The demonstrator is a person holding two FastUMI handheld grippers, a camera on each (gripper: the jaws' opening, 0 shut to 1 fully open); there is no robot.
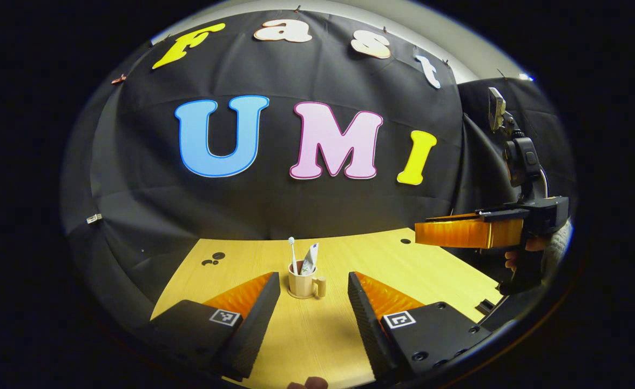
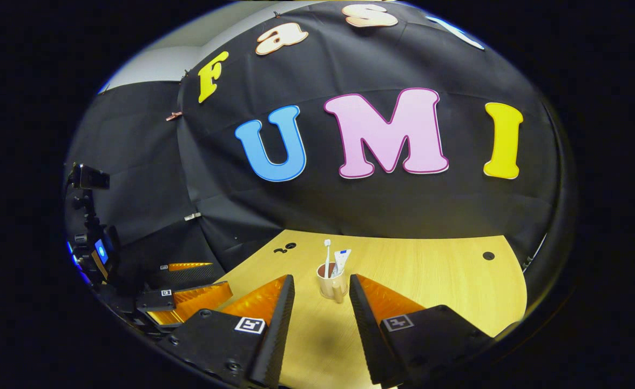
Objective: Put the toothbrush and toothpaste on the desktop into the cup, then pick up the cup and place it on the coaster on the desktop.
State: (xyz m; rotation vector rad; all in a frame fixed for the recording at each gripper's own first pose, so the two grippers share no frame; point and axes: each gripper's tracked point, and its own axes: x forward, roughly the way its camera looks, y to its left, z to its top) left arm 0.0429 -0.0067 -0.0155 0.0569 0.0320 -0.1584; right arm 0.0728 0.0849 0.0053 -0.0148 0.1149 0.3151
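Left gripper (image 1: 313, 286): lower centre of the left gripper view, fingers spread wide with nothing between them, hanging above the light wooden desktop (image 1: 447, 270); in the right gripper view it sits at the lower left edge (image 2: 188, 294), where I cannot tell how its fingers stand.

Small beige ceramic cup with a side handle (image 1: 302, 283): centre of the left gripper view, just beyond the fingertips, upright on the desktop; its handle points right there and toward the camera in the right gripper view (image 2: 332, 284).

White toothbrush (image 1: 292, 254): standing in the cup, bristle end up, leaning slightly left.

White toothpaste tube (image 1: 310, 258): in the cup just right of the brush, its upper end sticking out above the rim.

Flat pale round coaster (image 1: 300, 295): a thin disc seems to show under the cup's base; too small to be sure.

Right gripper (image 2: 322, 294): lower centre of its own view, fingers apart and empty, the cup just past them; at the right edge of the left gripper view (image 1: 420, 232), held by a hand (image 1: 522, 251).

Handling: I judge the cup rigid, smooth, breakable and top-heavy with its contents; pinch across the body, low, and keep it upright.
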